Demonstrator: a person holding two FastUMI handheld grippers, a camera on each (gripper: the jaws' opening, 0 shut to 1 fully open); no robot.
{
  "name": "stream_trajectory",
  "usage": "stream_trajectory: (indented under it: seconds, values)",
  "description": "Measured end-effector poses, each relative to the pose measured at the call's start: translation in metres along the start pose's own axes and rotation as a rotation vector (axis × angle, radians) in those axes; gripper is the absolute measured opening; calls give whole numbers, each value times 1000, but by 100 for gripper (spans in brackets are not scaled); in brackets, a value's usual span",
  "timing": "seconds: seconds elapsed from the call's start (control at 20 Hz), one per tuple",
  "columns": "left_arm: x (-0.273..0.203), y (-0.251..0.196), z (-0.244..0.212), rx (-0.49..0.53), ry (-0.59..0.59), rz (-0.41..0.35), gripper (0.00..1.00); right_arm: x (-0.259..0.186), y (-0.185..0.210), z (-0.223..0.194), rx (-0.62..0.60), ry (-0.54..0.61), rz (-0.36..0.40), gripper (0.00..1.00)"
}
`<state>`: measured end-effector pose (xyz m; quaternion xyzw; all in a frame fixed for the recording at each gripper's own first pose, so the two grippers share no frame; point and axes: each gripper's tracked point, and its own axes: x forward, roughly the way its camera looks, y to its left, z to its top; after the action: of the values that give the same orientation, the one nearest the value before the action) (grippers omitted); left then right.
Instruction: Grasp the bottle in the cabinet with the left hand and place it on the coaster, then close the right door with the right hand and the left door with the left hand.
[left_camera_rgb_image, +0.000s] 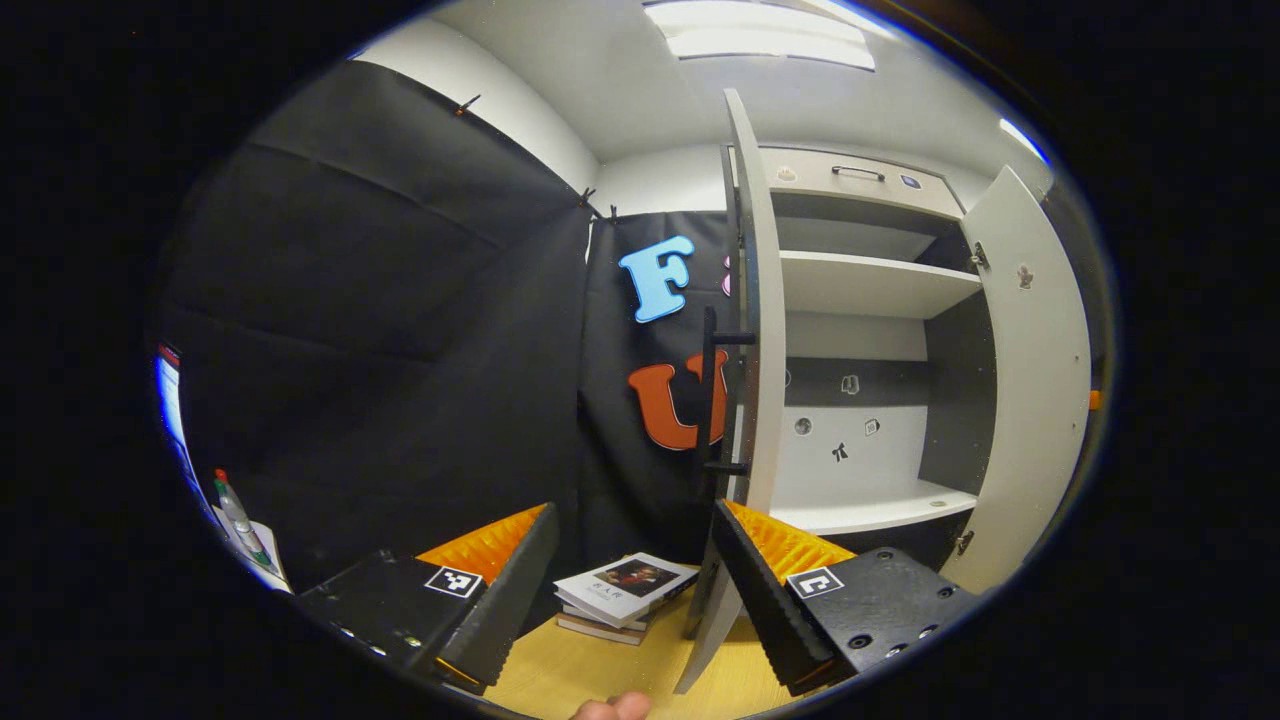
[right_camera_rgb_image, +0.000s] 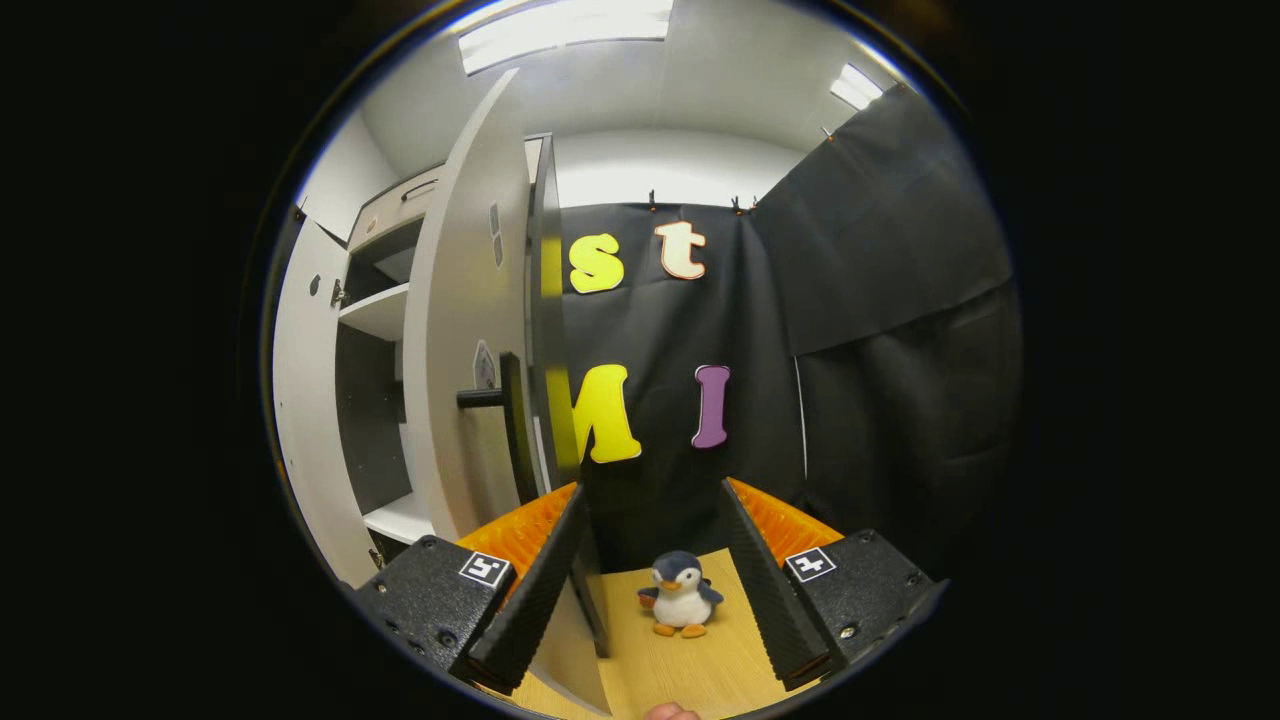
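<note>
Flanking open cabinet (left_camera_rgb_image: 870, 290): left gripper (left_camera_rgb_image: 630, 575) spread, empty, beside left door (left_camera_rgb_image: 755, 330); right gripper (right_camera_rgb_image: 655, 570) spread, empty, nearer right door (right_camera_rgb_image: 470, 330), its edge just left.

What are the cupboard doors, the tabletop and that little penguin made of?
Doors: likely painted or laminated board; flat, matte off-white faces with a darker edge. Handle: black bar, metal or plastic, hard to tell. Tabletop: pale wood or wood-look laminate, with faint grain lines. Penguin: plush fabric; fuzzy, soft outline.
</note>
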<state>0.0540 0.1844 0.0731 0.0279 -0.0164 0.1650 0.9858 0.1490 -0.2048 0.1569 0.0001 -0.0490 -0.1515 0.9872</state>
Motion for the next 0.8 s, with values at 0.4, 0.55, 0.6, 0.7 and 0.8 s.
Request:
stream_trajectory:
  seconds: [0.4, 0.55, 0.6, 0.7, 0.8]
  values:
    - [-16, -3, -3, 23, -19, 28, 95, -19, 79, -5, -141, 15, 121, 82]
    - [-22, -9, -4, 13, -18, 17, 95, -15, 126, -16, -97, 33, 200, 82]
    - [-24, -9, -6, 7, -17, 13, 95, -9, 139, -21, -69, 40, 217, 82]
    - [-29, -9, -7, 0, -14, 9, 95, 1, 159, -28, -29, 41, 247, 82]
    - [-33, -8, -6, -4, -17, 8, 95, 11, 169, -29, -6, 30, 251, 82]
